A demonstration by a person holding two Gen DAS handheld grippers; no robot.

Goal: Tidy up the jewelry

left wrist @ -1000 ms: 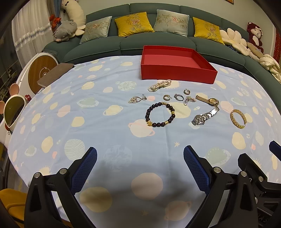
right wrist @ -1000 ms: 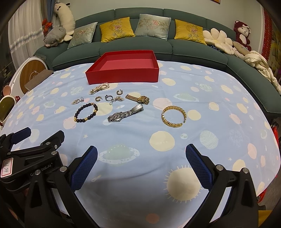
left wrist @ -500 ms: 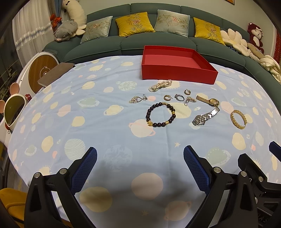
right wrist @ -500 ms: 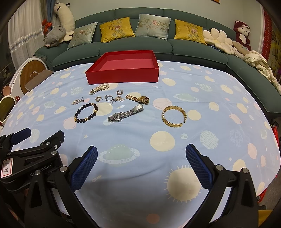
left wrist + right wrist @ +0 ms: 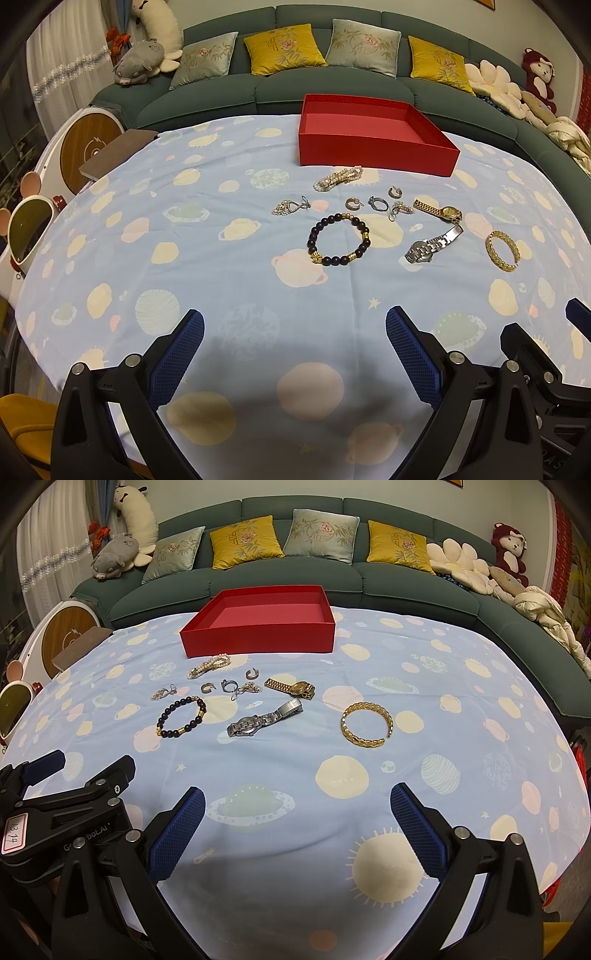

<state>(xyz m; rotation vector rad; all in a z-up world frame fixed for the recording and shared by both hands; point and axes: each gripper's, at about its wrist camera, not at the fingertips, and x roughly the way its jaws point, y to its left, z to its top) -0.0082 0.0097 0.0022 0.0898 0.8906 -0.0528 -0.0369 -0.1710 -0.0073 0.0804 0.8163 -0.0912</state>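
The left tool (image 5: 294,334) hangs low over the near edge of the surface (image 5: 221,288), its 2 blue-padded fingers (image 5: 177,356) spread wide with nothing between them. The right tool (image 5: 297,812) hangs just beside it, to its right, likewise spread wide and holding nothing. Each tool shows at the edge of the other's view.

The surface carries a pale blue cloth printed with planets. At its far side sits an open red box (image 5: 258,637), and no jewelry shows on its visible floor. All the jewelry lies on the cloth in front of the box, well apart from both tools. A pearl bracelet (image 5: 209,665) lies just in front of the box's near wall. Nearer to the tools lie a sparkly earring (image 5: 161,693) at the left, then several small rings and earrings (image 5: 231,685) close together, then a gold watch (image 5: 291,688). Nearer still lie a dark beaded bracelet (image 5: 181,717) with gold beads, a silver watch (image 5: 264,718) set at a slant, and a gold open bangle (image 5: 366,723) furthest to the right, apart from the rest.

Behind the surface stands a green sofa (image 5: 369,579) with 4 cushions and plush toys.
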